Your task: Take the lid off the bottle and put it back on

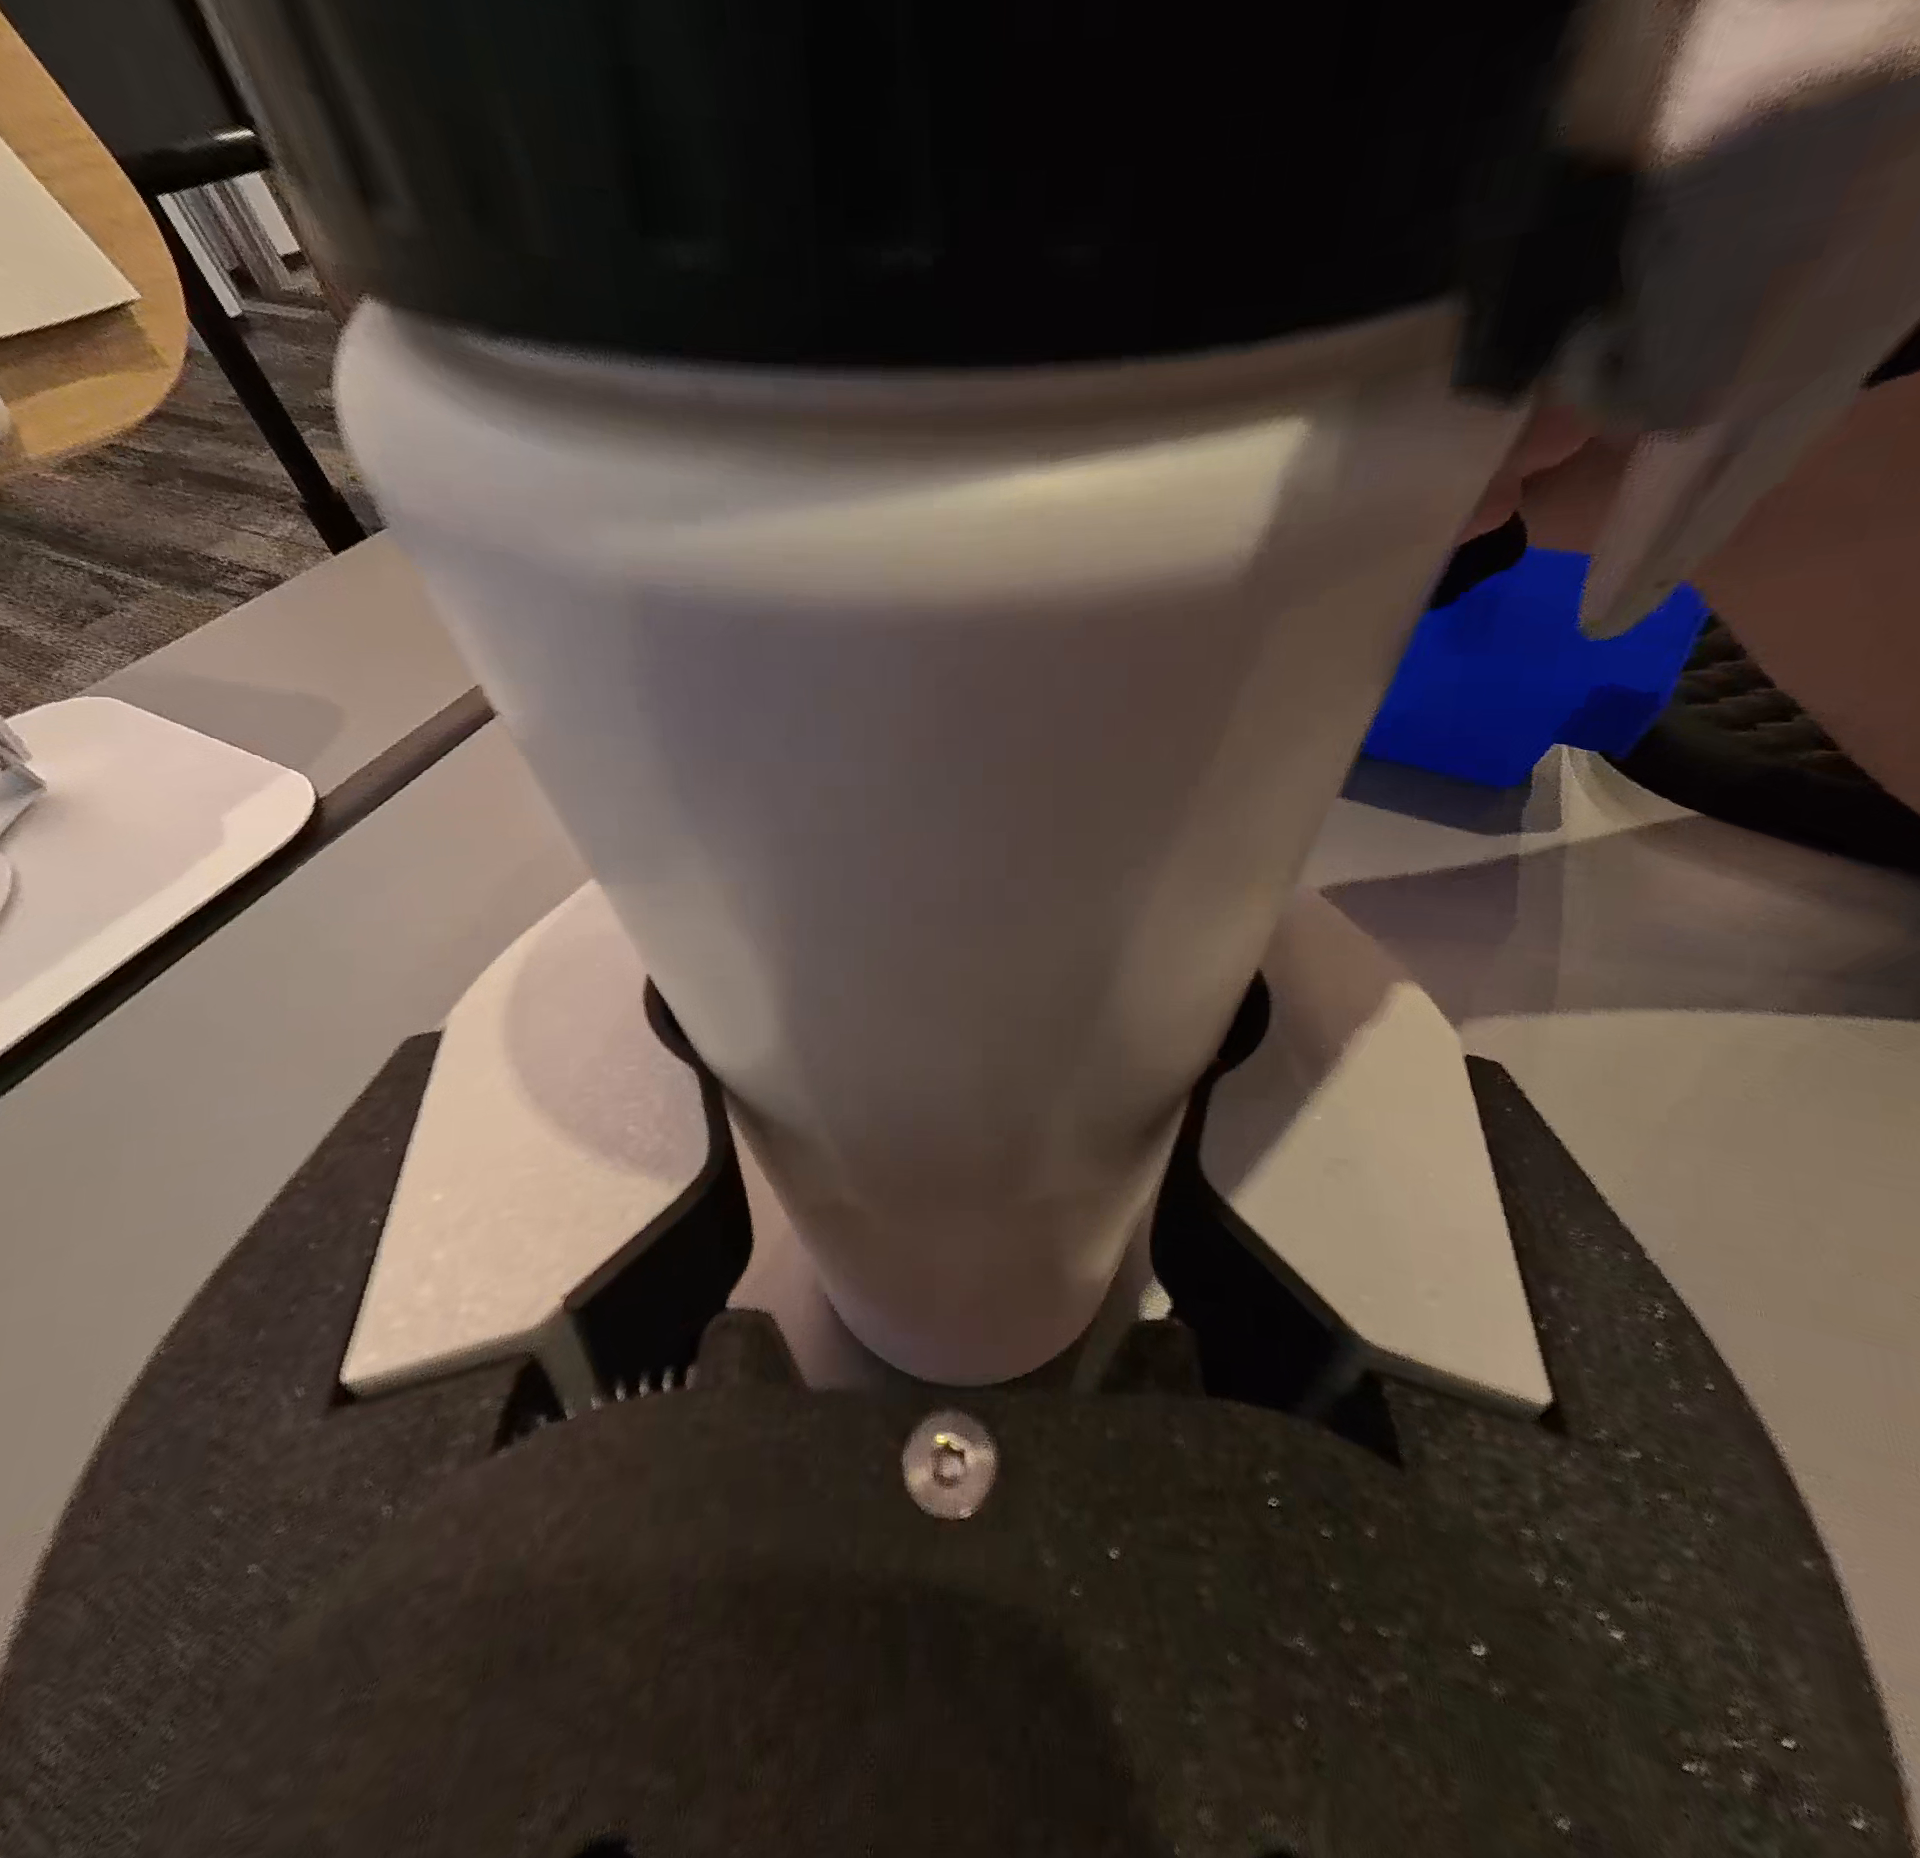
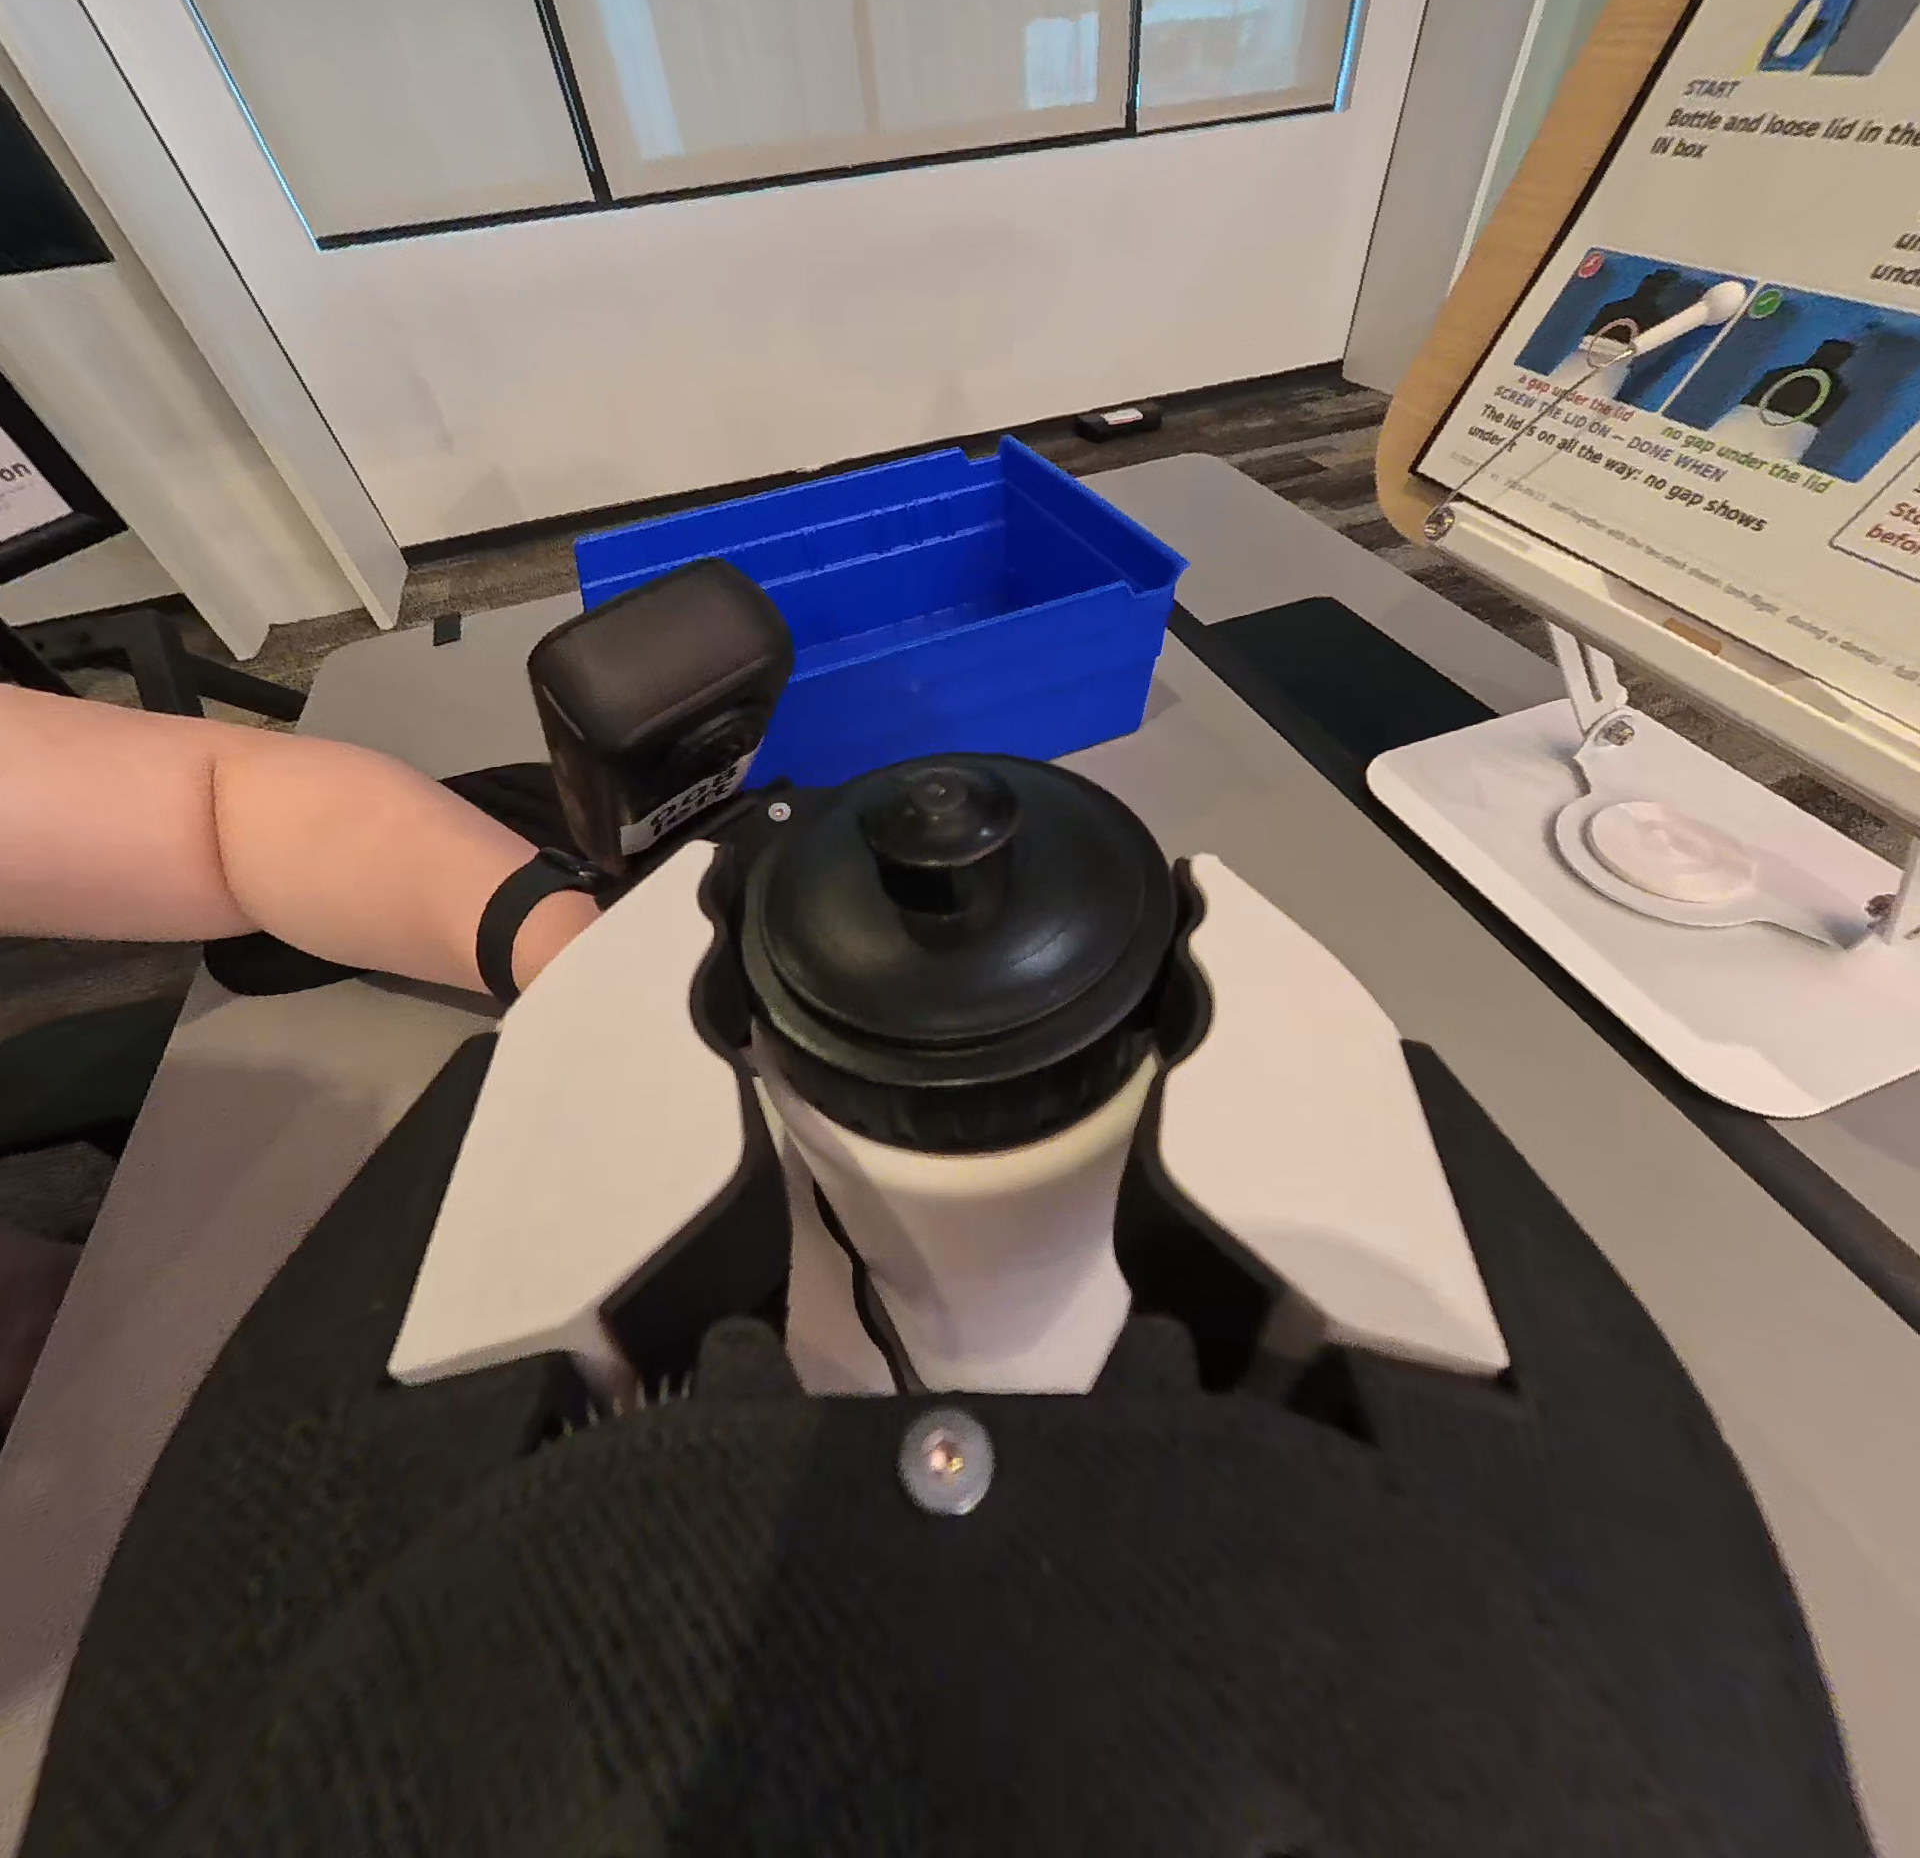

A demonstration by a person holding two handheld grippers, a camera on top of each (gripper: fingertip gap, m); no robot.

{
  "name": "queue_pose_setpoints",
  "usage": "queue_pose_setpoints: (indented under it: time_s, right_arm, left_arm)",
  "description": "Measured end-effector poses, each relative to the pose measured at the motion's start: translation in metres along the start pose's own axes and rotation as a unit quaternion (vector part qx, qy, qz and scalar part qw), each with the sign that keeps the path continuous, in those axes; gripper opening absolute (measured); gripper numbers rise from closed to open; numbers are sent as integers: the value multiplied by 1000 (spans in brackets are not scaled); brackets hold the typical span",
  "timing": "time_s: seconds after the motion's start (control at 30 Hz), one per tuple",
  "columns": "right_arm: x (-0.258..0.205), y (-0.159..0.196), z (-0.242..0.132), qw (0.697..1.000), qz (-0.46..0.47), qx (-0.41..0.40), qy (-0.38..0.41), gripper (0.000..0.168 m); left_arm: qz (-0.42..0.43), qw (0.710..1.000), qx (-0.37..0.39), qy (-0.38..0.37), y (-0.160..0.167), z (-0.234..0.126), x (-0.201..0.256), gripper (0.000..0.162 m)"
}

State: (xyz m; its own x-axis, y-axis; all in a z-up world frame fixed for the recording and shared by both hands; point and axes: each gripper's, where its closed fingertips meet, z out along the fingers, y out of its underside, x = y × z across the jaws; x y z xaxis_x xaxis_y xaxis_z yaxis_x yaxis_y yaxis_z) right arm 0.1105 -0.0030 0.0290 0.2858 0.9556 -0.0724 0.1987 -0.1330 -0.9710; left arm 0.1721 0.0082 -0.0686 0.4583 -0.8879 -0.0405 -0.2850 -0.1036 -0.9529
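A smooth white plastic bottle [image 1: 914, 769] with a ribbed black screw lid [image 2: 961, 935] and a round pull spout stands upright over the matte grey table [image 2: 1403, 873]. The left gripper [image 1: 951, 1112], with white fingers and wavy black pads, is clamped on the bottle's lower body. The right gripper [image 2: 951, 961] is closed around the lid's ribbed rim, pads touching both sides. The lid sits down on the bottle's shoulder; the left wrist view there is blurred. A glossy blue plastic bin [image 2: 883, 613] lies beyond the bottle, apart from it. A white tablet stand [image 2: 1662, 935] holding an instruction sheet occupies the table's right edge, with bare tabletop between it and the bottle.
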Motion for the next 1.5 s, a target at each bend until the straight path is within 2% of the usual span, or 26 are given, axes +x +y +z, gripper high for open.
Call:
queue_pose_setpoints:
  time_s: [0.47, 0.7, 1.13, 1.23, 1.3, 1.33, 1.5]
  right_arm:
    - [0, 2, -4, 1000, -6, -4, -24, 79]
    - [-8, 4, -9, 998, -20, -9, -61, 79]
    - [-65, 12, -25, 968, -30, -52, -245, 80]
    - [-61, 12, -24, 973, -25, -63, -220, 80]
    - [-46, 5, -22, 984, -8, -58, -165, 86]
    - [-38, 1, -22, 990, -2, -55, -132, 91]
    - [-11, -12, -27, 996, -25, -72, 36, 90]
  left_arm:
    - [1, 1000, -5, 23, 0, 2, 5, 96]
    - [12, 998, -10, 59, 0, 1, 14, 94]
    - [72, 968, -12, 240, 6, -24, 73, 97]
    - [70, 968, -23, 239, 7, -25, 73, 97]
    - [52, 974, -27, 217, 5, -24, 64, 97]
    - [51, 979, -26, 197, 5, -24, 57, 97]
    - [23, 999, -34, 30, 7, -22, 5, 98]
